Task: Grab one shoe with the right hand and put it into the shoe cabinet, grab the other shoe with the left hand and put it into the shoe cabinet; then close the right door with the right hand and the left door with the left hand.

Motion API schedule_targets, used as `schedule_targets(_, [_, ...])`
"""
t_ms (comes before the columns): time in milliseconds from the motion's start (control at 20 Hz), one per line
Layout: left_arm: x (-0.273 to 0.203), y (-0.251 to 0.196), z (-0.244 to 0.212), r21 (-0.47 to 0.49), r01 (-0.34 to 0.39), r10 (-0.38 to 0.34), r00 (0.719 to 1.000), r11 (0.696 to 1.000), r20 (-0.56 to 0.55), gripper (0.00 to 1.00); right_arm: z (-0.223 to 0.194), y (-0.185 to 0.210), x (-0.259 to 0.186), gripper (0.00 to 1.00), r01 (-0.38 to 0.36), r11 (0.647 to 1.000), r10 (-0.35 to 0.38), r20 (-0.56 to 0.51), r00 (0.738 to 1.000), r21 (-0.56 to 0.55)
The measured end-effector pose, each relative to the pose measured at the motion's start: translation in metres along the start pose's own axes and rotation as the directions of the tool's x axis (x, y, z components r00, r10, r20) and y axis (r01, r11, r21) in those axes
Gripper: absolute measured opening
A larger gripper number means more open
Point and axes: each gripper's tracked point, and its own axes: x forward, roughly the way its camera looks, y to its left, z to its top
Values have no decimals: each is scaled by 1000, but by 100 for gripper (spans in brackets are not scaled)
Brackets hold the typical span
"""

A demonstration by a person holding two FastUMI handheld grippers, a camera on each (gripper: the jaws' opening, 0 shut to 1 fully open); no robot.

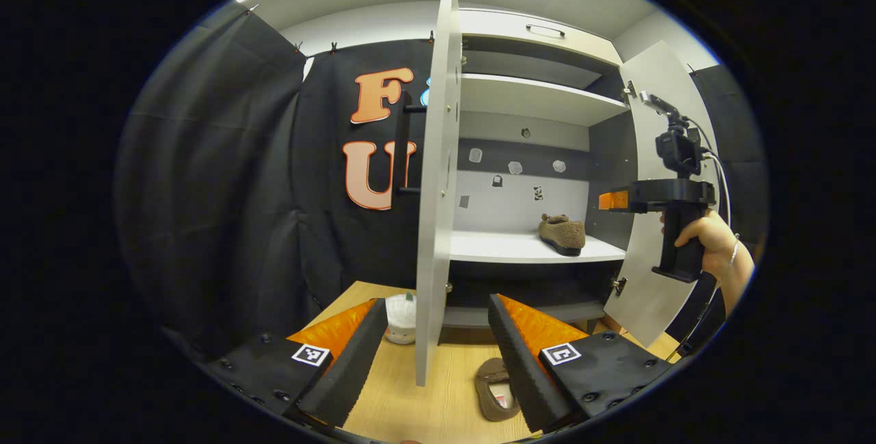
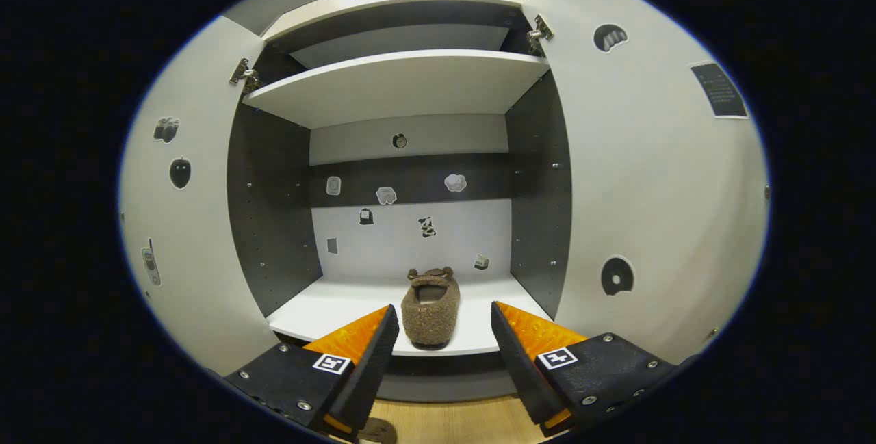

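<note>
With one shoe (image 2: 430, 307) on the cabinet's (image 2: 404, 81) lower shelf and the other (image 1: 496, 389) on the desk (image 1: 438, 403), both tongs (image 1: 431, 355) (image 2: 445, 362) gape empty; the left door's (image 1: 434, 177) edge, standing close ahead, may block the left reach.

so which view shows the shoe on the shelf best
The right gripper view: the shoe sits dead ahead on the shelf, seen end-on between the open right gripper fingers. The left gripper view shows it farther off and small, side-on, past the left door's edge.
</note>
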Motion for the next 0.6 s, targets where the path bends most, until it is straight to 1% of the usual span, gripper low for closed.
schedule_targets(100, [5,-12,-12,-7,23,-23,999,1000,-27,97,-4,-4,-30,89,-2,1000,2,14,1000,-24])
schedule_targets(200, [11,-25,-29,-7,48,-49,997,999,-61,96,-11,-9,-57,92,-4,999,5,28,1000,-41])
schedule_targets(250, [15,-32,-40,-6,62,-62,995,998,-84,97,-16,-12,-71,92,-2,999,3,30,1000,-39])
schedule_targets(300, [21,-39,-53,-6,73,-73,991,997,-113,94,-21,-13,-83,92,-7,999,7,28,1000,-34])
schedule_targets(350, [26,-44,-67,-7,81,-82,987,997,-139,97,-26,-14,-94,92,-9,1000,9,27,1000,-27])
schedule_targets(500, [44,-56,-115,-25,88,-92,969,996,-231,97,-39,-29,-125,92,10,1000,-10,24,1000,-22])
schedule_targets(550, [47,-57,-133,-34,91,-97,958,995,-271,99,-42,-36,-134,92,24,999,-23,28,999,-30])
schedule_targets(600, [52,-59,-154,-43,94,-102,944,995,-313,99,-44,-43,-142,92,38,999,-37,30,999,-36])
